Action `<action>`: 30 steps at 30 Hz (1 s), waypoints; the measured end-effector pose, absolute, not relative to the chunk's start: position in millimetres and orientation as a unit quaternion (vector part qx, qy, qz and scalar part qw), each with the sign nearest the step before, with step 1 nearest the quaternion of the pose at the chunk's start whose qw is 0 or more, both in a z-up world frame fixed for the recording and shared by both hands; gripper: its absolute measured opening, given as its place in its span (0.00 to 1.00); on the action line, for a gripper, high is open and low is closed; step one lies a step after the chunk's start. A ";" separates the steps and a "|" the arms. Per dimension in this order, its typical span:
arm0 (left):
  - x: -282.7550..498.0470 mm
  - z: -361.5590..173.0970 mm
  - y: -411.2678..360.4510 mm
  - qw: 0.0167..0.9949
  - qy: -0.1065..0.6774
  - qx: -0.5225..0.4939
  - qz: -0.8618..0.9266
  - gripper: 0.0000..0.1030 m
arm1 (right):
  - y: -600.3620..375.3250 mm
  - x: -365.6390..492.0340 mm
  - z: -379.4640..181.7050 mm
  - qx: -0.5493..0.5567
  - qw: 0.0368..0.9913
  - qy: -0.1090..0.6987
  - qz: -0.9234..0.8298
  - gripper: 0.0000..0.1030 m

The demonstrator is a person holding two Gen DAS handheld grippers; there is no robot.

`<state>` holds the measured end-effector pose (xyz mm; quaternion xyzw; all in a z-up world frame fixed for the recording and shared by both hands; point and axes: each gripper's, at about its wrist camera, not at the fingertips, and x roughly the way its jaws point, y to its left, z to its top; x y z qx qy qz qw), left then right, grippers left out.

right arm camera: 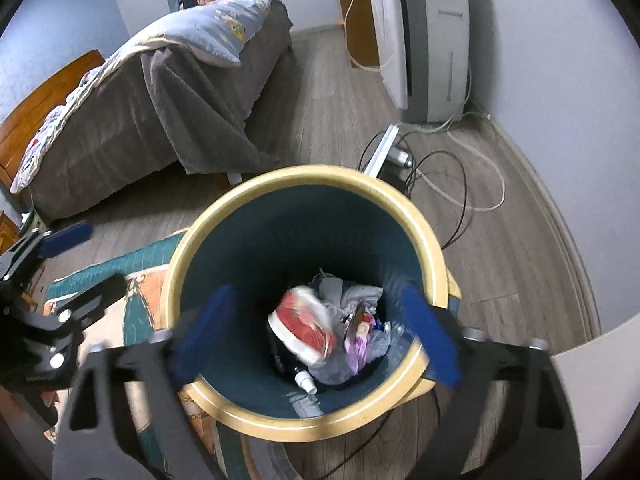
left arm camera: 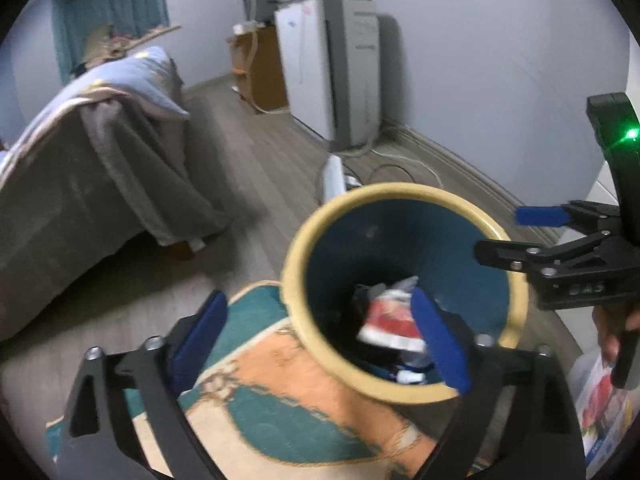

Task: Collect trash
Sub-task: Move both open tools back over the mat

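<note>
A round bin with a yellow rim [left arm camera: 294, 320] [right arm camera: 176, 276] and dark blue inside stands on the floor below both grippers. In it lie a red and white wrapper [left arm camera: 390, 320] [right arm camera: 304, 330], blurred in both views, a purple wrapper [right arm camera: 358, 344], grey plastic [right arm camera: 352, 294] and a small white bottle [right arm camera: 306, 382]. My left gripper [left arm camera: 318, 300] [right arm camera: 100, 256] is open over the bin's left edge, nothing between its blue pads. My right gripper [right arm camera: 316, 292] [left arm camera: 500, 232] hangs open above the bin's mouth, also holding nothing.
A patterned teal and orange rug [left arm camera: 280, 392] lies under the bin's left side. A bed with a grey cover [right arm camera: 140, 120] stands to the left. A white appliance [right arm camera: 424, 40], a power strip [right arm camera: 382, 152] and loose cables [right arm camera: 460, 184] are beyond the bin. A printed package [left arm camera: 600, 404] lies lower right.
</note>
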<state>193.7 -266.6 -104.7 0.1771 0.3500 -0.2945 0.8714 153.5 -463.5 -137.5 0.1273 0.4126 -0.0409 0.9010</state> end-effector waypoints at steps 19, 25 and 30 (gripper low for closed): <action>119.1 -68.3 -67.2 0.895 0.385 0.130 -0.182 0.95 | -316.3 109.5 -118.4 0.031 0.906 0.417 0.068 0.94; 72.3 -94.1 -23.7 0.883 0.411 0.156 -0.162 0.95 | -249.1 77.1 -127.8 -0.017 0.891 0.432 0.138 0.94; 47.9 -110.8 -11.4 0.870 0.425 0.167 -0.186 0.95 | -208.7 55.8 -138.5 -0.039 0.878 0.440 0.184 0.94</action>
